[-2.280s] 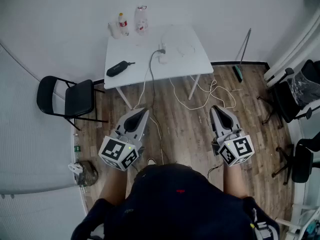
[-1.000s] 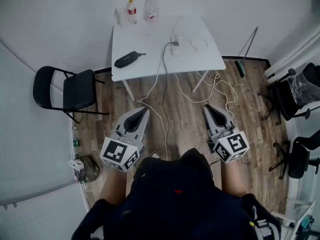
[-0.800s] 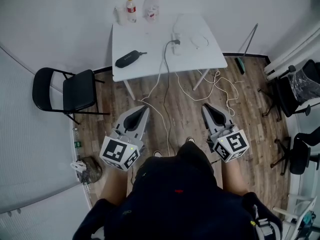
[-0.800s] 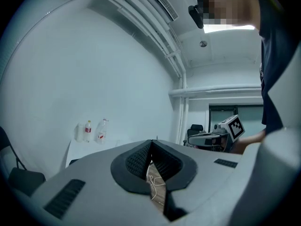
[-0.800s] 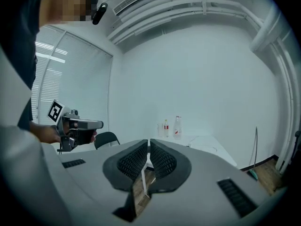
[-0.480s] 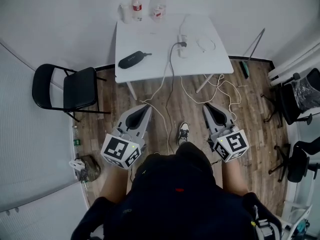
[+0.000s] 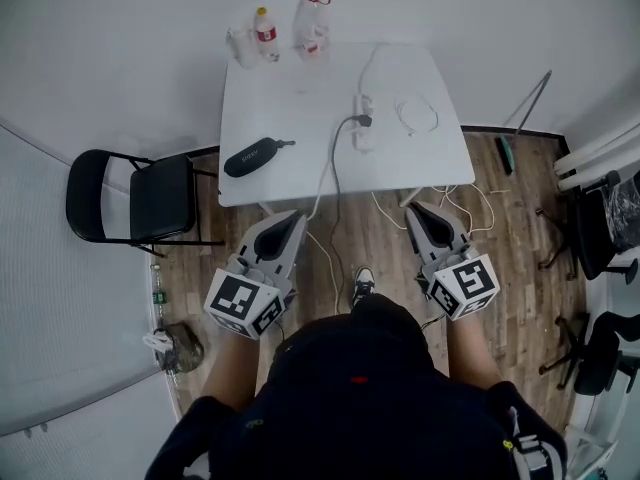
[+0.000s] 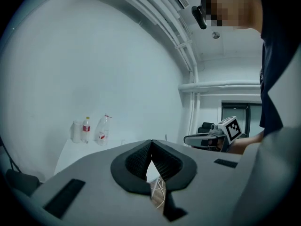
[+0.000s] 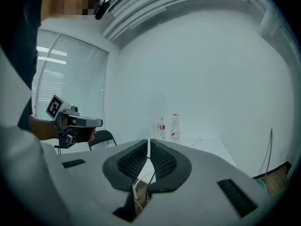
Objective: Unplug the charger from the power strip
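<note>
A white power strip point(image 7: 362, 121) lies on the white table point(image 7: 290, 108), with a dark charger plug point(image 7: 365, 121) in it and a grey cable running off the front edge to the floor. My left gripper point(image 7: 291, 217) and right gripper point(image 7: 420, 211) are held side by side just short of the table's front edge, both shut and empty. In the left gripper view the jaws point(image 8: 151, 142) meet at the tips, and the right gripper point(image 8: 209, 139) shows off to the side. In the right gripper view the jaws point(image 9: 149, 142) also meet.
A black pouch point(image 7: 252, 156) lies at the table's left, a coiled white cable point(image 7: 418, 116) at its right, and two bottles point(image 7: 312, 26) with a cup at the back. A black folding chair point(image 7: 130, 201) stands left. White cords point(image 7: 470, 206) trail over the wooden floor on the right.
The person has walked toward the table, which now lies much closer under both grippers. Both grippers stayed shut and kept level with each other.
</note>
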